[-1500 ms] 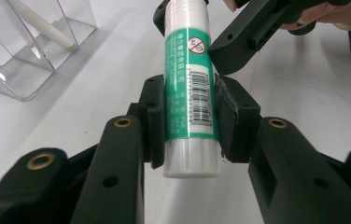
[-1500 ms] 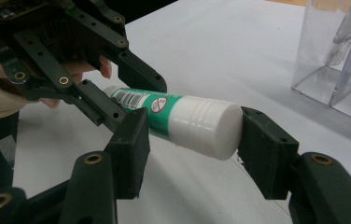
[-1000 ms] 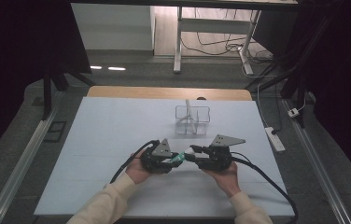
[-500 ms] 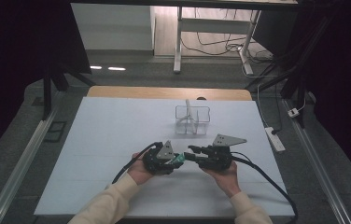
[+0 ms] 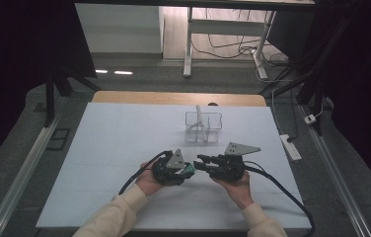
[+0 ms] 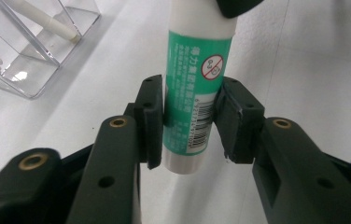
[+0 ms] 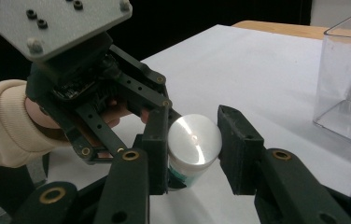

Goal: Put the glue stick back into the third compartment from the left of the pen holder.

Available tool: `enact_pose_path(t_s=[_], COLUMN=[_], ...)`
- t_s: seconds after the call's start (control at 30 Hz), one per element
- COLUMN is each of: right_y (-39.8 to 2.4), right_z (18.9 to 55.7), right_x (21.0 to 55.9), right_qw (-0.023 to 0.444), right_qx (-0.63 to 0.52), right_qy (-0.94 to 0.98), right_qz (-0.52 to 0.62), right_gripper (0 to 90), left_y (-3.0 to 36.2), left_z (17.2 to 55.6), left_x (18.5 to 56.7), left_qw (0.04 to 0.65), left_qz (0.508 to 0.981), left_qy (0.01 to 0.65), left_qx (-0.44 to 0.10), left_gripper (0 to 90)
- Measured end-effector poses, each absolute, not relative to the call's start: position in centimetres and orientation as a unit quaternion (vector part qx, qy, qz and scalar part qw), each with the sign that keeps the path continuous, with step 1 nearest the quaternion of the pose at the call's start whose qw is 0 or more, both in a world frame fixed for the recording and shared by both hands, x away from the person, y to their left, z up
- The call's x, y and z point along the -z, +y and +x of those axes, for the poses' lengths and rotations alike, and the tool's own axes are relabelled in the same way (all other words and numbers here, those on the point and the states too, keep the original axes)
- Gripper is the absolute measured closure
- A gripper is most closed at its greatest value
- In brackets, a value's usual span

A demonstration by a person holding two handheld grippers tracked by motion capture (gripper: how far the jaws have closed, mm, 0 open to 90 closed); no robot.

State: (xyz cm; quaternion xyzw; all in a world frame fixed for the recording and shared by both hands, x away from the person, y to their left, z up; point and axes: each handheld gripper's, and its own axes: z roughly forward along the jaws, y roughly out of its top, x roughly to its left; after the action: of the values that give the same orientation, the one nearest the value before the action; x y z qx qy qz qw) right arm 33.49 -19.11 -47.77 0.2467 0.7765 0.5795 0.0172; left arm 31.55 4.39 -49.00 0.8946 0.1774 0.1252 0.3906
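Observation:
A white glue stick (image 6: 194, 93) with a green label lies level between my two grippers, low over the white table (image 5: 124, 143). My left gripper (image 5: 187, 171) is shut on its labelled body, pads pressing both sides; its jaws have just been opening slightly. Facing it from the right, my right gripper (image 5: 198, 162) has just been closing on the stick's white cap end (image 7: 194, 140). Both of its pads touch the cap.
A clear two-compartment container (image 5: 203, 127) with white stick-like items stands on the table just beyond the grippers. A white power strip (image 5: 290, 147) lies off the table's right edge. Cables trail from both grippers toward the near edge.
The right gripper's jaws have drawn in onto the stick's cap end. Both hands have stayed where they were.

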Motion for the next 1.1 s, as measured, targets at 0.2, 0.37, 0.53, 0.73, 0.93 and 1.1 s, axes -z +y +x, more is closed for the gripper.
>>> enact_pose_path(t_s=[0.2,0.37,0.53,0.73,0.93,1.1], right_y=[-19.1,-19.3,-19.7,-20.1,-20.7,-21.1], right_z=[33.5,33.5,33.4,33.4,33.6,33.9], right_x=[47.9,47.6,47.1,46.7,46.1,45.6], right_qw=[0.03,0.039,0.053,0.075,0.092,0.105], right_qx=[-0.575,-0.576,-0.575,-0.568,-0.566,-0.568], right_qy=[0.779,0.778,0.778,0.781,0.779,0.774], right_qz=[0.248,0.249,0.249,0.251,0.255,0.258], right_gripper=[65.0,65.0,65.0,65.0,65.0,65.0], left_y=[4.8,5.3,6.0,8.4,11.7,13.8], left_z=[31.8,31.8,31.7,31.2,30.3,29.5], left_x=[48.9,48.8,48.7,48.6,48.7,48.9], left_qw=[0.399,0.407,0.404,0.401,0.399,0.398], left_qz=[0.89,0.886,0.883,0.878,0.87,0.864], left_qy=[0.189,0.198,0.212,0.234,0.263,0.282], left_qx=[-0.113,-0.103,-0.107,-0.113,-0.121,-0.125], left_gripper=[50.9,42.6,38.9,37.0,36.9,36.5])
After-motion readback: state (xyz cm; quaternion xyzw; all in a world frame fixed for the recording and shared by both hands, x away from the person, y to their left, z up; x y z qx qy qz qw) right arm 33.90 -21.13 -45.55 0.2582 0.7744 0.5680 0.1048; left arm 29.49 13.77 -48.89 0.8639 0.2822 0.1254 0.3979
